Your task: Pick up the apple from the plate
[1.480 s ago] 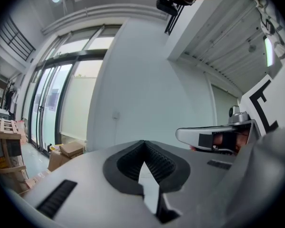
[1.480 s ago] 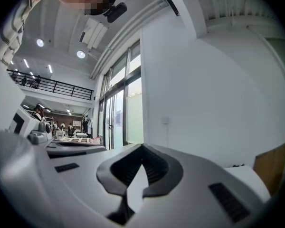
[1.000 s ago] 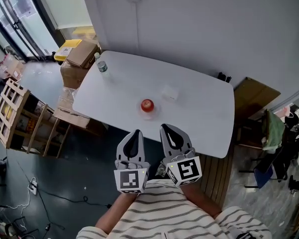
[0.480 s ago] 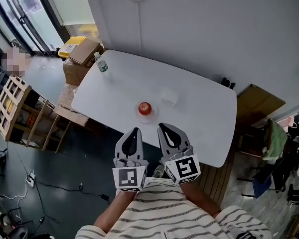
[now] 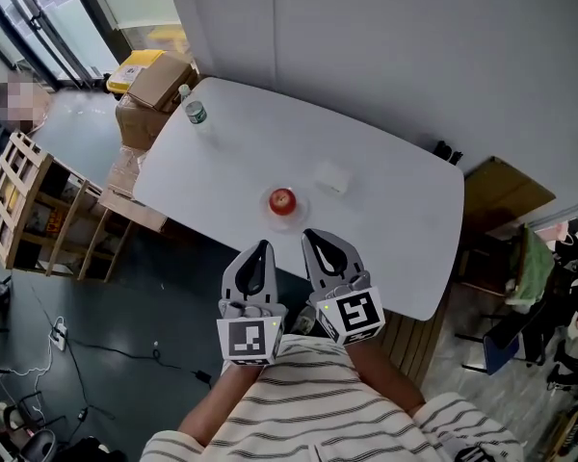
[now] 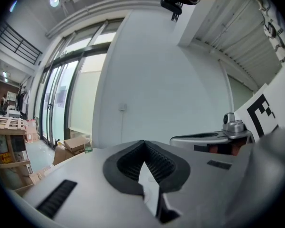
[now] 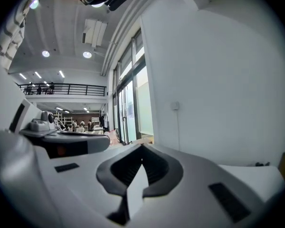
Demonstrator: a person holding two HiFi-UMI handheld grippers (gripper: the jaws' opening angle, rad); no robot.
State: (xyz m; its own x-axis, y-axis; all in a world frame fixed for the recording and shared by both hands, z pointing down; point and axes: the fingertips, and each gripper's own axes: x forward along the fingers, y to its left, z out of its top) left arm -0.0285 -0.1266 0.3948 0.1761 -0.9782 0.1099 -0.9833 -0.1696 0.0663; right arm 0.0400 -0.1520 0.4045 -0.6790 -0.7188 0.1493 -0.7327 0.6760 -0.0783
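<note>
I have both claws low in the head view, side by side just off the near edge of the white, round-cornered surface (image 5: 395,210). Neither is over it yet.

The left claw (image 5: 259,247) has its jaws together, tips meeting, and nothing sits between them in the left gripper view. The right claw (image 5: 309,235) is closed the same way and just as empty in its own view. Each one points roughly level towards the far wall. Their black-and-white marker cubes sit close against the person's striped shirt (image 5: 318,412).

The small red apple (image 5: 282,198) rests on a shallow pale plate (image 5: 298,212) near the front edge of the surface. It lies just beyond the two claw tips, roughly in line with the gap between them. Neither claw touches the apple or the plate.

A little behind and to the right of the plate lies a small white box-like object (image 5: 332,177), clear of it. At the far left corner a clear plastic bottle with a green label (image 5: 195,114) stands upright.

On the floor past that corner are stacked brown cardboard boxes (image 5: 152,89). A pale wooden slatted rack (image 5: 24,210) stands off to the left.
</note>
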